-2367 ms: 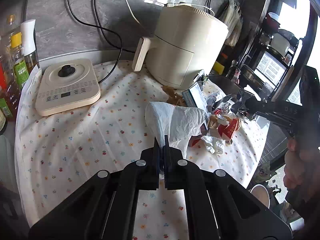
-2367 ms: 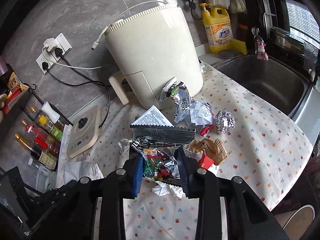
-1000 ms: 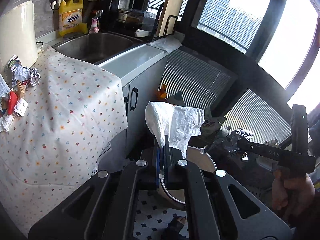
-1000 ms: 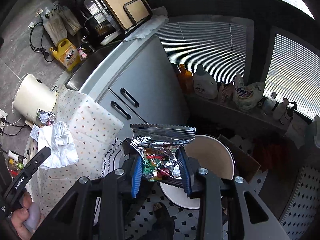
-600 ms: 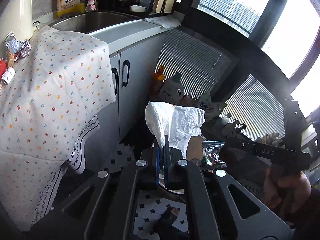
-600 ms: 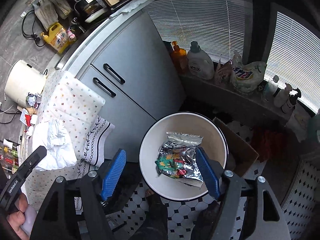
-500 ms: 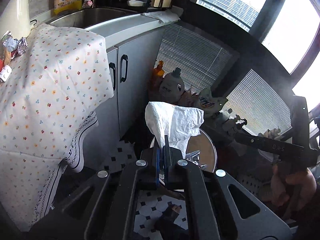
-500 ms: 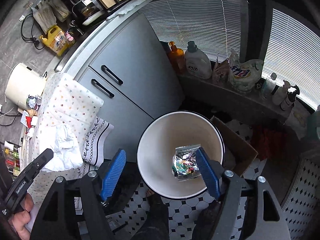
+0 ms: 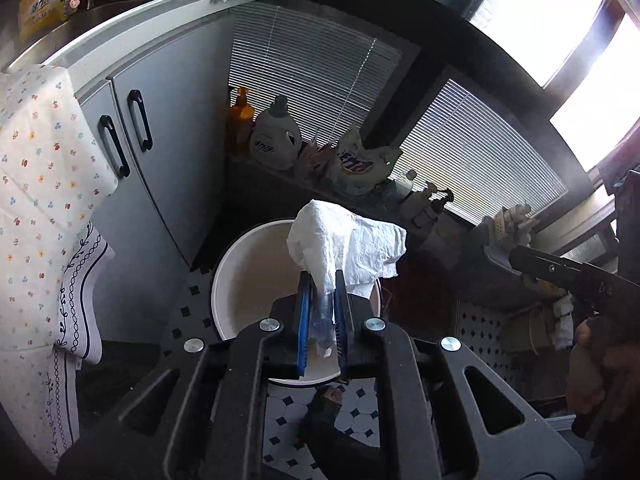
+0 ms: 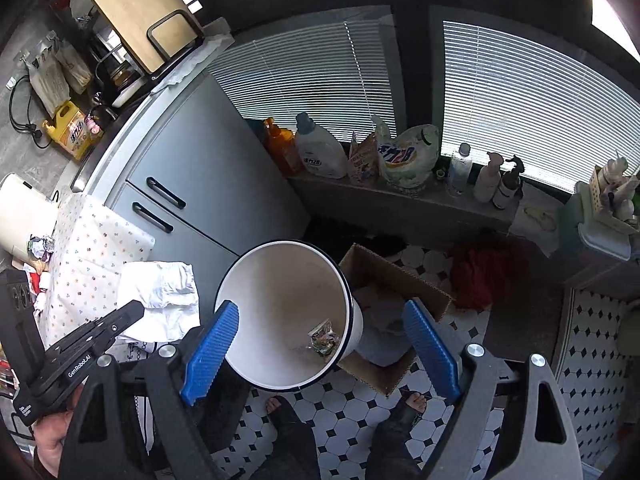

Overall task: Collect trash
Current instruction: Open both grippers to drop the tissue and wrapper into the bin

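The white bin (image 10: 288,316) stands on the tiled floor beside a cardboard box (image 10: 394,280); a small, shiny, many-coloured snack wrapper (image 10: 323,336) lies at its bottom. The right gripper (image 10: 320,344) hangs over it, jaws spread wide and just opened further, nothing between them; the left gripper (image 9: 320,314), above the bin's rim, has just begun loosening, the crumpled white tissue (image 9: 344,246) between its pads.
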Demonstrator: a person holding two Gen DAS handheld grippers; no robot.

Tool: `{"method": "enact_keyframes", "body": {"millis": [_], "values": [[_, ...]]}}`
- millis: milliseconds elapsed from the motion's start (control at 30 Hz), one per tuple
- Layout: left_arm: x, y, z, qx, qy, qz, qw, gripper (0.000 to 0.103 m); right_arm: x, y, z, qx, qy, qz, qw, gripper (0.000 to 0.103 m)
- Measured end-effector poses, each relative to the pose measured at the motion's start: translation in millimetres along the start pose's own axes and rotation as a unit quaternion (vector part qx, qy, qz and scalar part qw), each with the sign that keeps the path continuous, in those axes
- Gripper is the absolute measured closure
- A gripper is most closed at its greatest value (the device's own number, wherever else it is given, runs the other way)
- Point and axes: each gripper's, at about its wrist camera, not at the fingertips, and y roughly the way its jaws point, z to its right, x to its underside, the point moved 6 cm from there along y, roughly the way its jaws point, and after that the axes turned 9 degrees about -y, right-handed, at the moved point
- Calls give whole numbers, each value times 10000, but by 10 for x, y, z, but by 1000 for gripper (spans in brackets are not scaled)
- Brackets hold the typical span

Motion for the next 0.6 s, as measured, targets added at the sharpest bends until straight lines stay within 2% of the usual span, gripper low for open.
{"method": "enact_keyframes", "body": {"millis": [33,67,133,367,600], "values": [[-20,8,31,37,2,6,10000,62,17,-31,52,-2,84,13,10000,19],[-40,-9,56,98,-8,55,9999,48,28,-60,88,-10,147,28,9999,19],[-93,-80,91,179,-11,157,9997,39,36,-107,121,5,195,59,9998,19],[-270,-484,-144,-122,-40,525,9985,27,-71,-196,-112,-154,162,248,9994,13],[-371,-1052,-662,-495,-372,974,9933,22,-263,-236,-780,-487,-256,401,9977,10]]}}
